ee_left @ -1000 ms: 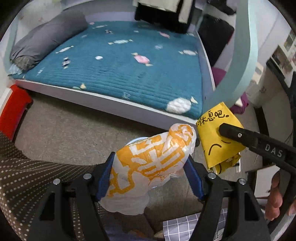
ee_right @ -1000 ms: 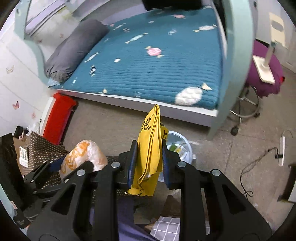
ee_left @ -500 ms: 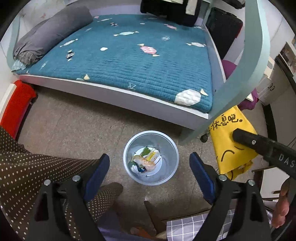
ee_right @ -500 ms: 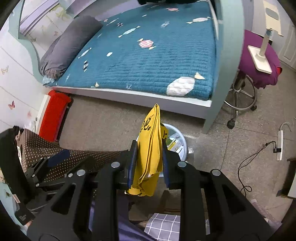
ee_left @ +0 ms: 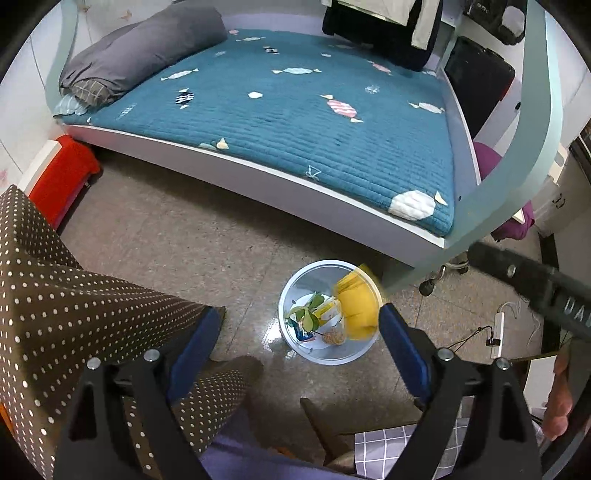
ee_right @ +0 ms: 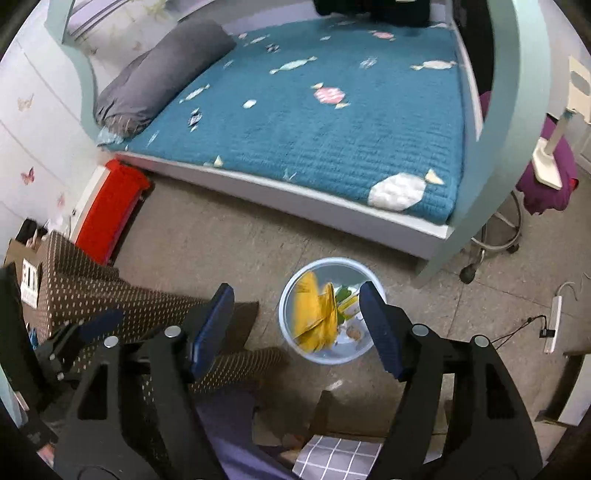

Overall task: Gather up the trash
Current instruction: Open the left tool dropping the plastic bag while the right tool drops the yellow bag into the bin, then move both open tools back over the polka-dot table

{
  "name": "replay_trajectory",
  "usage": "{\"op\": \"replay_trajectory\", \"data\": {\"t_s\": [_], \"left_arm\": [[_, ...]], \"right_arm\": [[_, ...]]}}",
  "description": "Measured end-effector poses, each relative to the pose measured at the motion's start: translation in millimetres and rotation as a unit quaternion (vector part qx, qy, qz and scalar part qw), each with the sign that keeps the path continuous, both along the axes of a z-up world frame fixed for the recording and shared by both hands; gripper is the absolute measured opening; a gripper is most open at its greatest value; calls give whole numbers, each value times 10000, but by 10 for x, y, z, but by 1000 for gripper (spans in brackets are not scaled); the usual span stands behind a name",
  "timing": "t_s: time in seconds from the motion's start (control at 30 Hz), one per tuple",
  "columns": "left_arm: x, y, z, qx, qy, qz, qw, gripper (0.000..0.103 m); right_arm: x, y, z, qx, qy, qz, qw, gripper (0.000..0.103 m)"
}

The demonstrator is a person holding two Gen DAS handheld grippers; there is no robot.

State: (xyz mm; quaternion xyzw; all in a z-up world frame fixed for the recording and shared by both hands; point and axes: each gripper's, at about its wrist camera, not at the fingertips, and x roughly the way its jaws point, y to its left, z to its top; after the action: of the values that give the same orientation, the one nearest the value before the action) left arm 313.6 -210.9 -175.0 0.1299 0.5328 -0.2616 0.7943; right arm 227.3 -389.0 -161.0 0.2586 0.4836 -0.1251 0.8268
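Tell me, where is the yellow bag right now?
The yellow bag is blurred at the mouth of the round bin on the floor by the bed, below and between the opening right tongs, which no longer touch it.

Yellow bag: motion-blurred in both wrist views, print unreadable; it covers part of the bin's inside.
Bin: small items at the bottom, green leaves aside, too small to identify; near rim partly behind a blue finger in the left view.
Other gripper: blurred, cut off at the right edge, lettering only partly legible.
Hand: cropped by the right edge.
Dark clothes: cut off at the top.
Stool: partly hidden behind the bed post.
Box with label: text too small to read.
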Motion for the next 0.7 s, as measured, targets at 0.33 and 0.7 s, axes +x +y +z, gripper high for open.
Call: {"op": "replay_trajectory", "data": {"t_s": [0.33,0.7], "left_arm": [[-38,60,91,-70,-74,-3,9999,87],[-113,212,375,-249,-338,140,9990,87]], "right_arm": [[-85,97,5,-82,107,45,9999,70],[-161,215,237,-217,-61,113,9997,70]]}}
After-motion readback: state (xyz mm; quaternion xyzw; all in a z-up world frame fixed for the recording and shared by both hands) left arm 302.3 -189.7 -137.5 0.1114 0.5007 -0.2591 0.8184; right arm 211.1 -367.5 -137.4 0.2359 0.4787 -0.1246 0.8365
